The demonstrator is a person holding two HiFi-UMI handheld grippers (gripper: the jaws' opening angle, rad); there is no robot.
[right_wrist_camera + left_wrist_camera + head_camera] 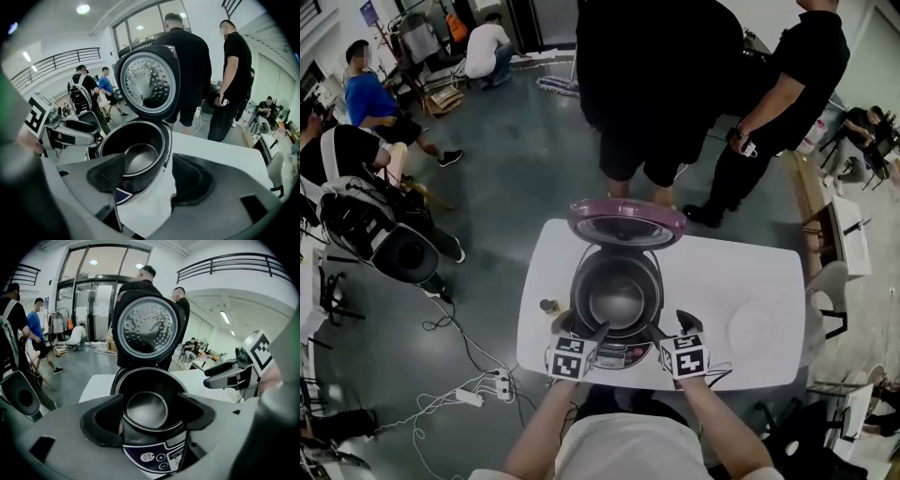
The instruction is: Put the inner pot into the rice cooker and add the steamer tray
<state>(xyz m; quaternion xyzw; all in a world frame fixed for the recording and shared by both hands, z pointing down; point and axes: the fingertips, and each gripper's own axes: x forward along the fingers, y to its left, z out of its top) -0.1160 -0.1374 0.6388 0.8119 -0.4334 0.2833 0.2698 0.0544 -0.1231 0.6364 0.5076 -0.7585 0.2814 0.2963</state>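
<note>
The rice cooker [623, 353] stands near the front edge of the white table [769, 272], its lid [626, 222] tipped up and back. The metal inner pot [617, 298] sits down inside the cooker [154, 455], also visible in the right gripper view as a pot [140, 157] under the lid [149, 82]. A pale round steamer tray [754, 323] lies on the table to the right. My left gripper [581, 326] hovers open at the cooker's front left rim, my right gripper [673, 325] open at the front right. Neither left gripper [149, 416] nor right gripper [147, 171] has anything between the fingers.
Two people in black [661, 94] stand close behind the table's far edge. A small object [548, 306] sits on the table left of the cooker. Cables and a power strip [471, 397] lie on the floor at left. More people sit at the far left, and a chair [832, 281] stands on the right.
</note>
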